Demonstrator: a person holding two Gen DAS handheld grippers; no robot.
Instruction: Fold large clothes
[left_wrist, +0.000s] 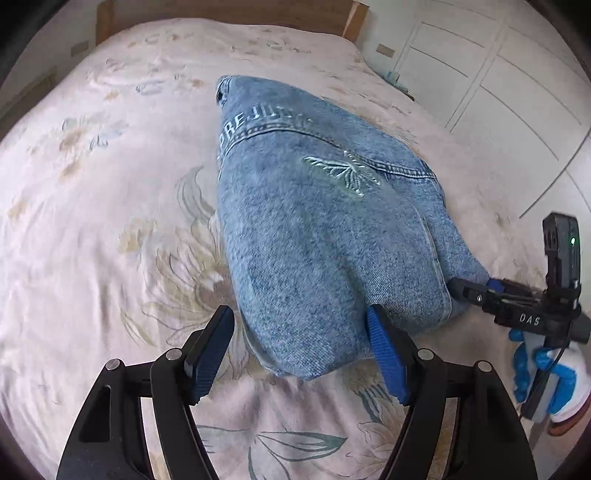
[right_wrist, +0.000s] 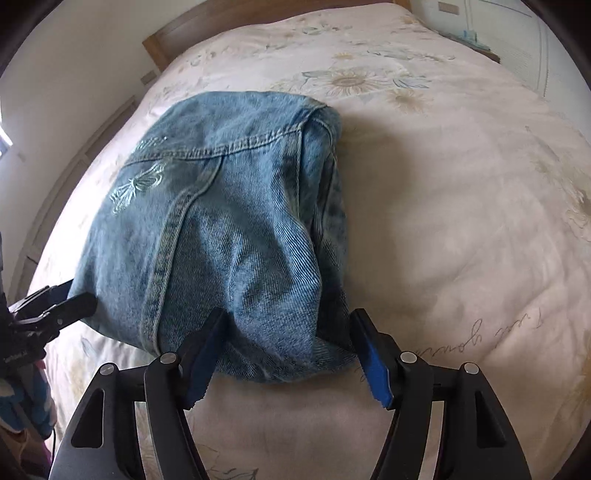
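Obs., left to right. Left gripper (left_wrist: 299, 354): jaws spread wide, nothing between the blue pads (left_wrist: 388, 358); it sits low at the near left corner of the denim jacket (left_wrist: 314, 229), the right pad touching or just beside the fabric edge, the left pad over bare bedspread (left_wrist: 110, 221). Judgement: released, either having nothing to carry at this stage or poised to nip the near hem. The jacket lies folded in a compact bundle near the middle of the bed, back panel up, with the embroidered butterfly (left_wrist: 343, 171) and lettering (left_wrist: 258, 122) on top, collar end away from the cameras; sleeves appear tucked under, though I cannot confirm this. The fold reads as well advanced, with perhaps a final halving or squaring left. Right gripper (right_wrist: 291, 350): in its own view the jaws stand apart, straddling the near right corner of the bundle, where the denim bunches into a thick roll between the pads. The fingers flank the cloth but I see no pinch, so I log it as open. The left view shows this gripper's tip at the jacket's right edge, held by a blue-gloved hand (left_wrist: 543, 369), which agrees with the corner placement. Likely reason for the symmetric stance: one tool at each near corner lets the hem be lifted evenly and carried toward the collar. Risk: thick layered denim may slip from a shallow bite, and the right side is lumpy, so the fold may come out skewed unless flattened.
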